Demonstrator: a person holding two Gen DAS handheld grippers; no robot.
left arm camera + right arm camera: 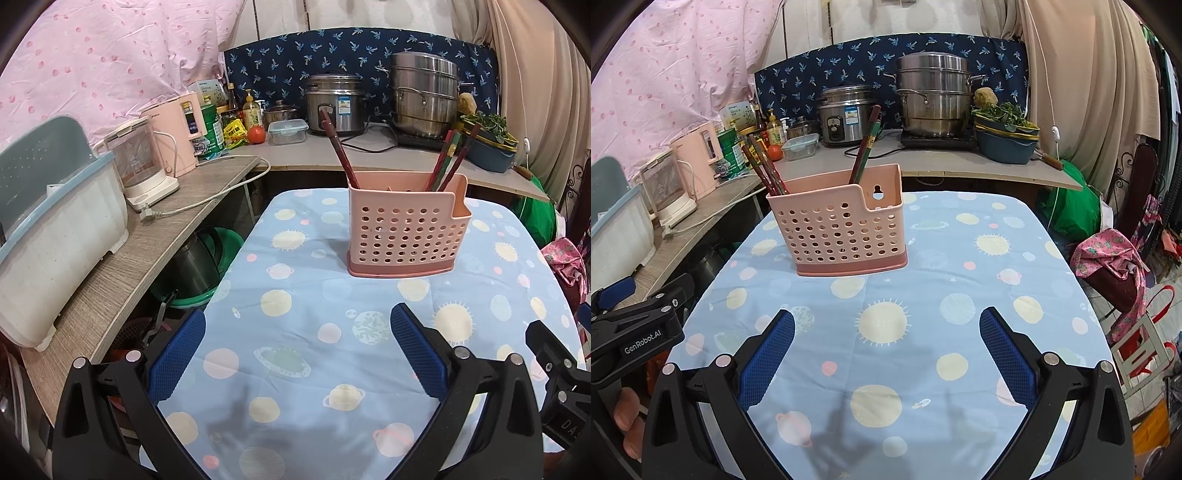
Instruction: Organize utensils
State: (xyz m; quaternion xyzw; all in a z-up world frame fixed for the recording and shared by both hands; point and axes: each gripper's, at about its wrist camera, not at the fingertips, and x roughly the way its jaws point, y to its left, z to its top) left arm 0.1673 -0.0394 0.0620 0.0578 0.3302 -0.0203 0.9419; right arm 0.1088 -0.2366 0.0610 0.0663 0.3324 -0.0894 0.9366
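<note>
Pink perforated utensil holder (408,229), upright on blue-clothed worktop (295,266), chopsticks (448,158) standing inside; left gripper (297,347) and right gripper (886,347) spread wide, fingers empty.

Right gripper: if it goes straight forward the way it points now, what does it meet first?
Probably nothing at once: the open right gripper points over bare tablecloth. The pink utensil holder stands left of that line, so it likely passes beside it; depth is unclear.

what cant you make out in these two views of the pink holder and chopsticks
- Lower ends of the dark red chopsticks: both views, hidden inside the pink perforated plastic utensil holder.
- Any inner dividers: left wrist view, blocked by the holder's front wall.
- Label print on the steel rice cooker: right wrist view, too small.
</note>
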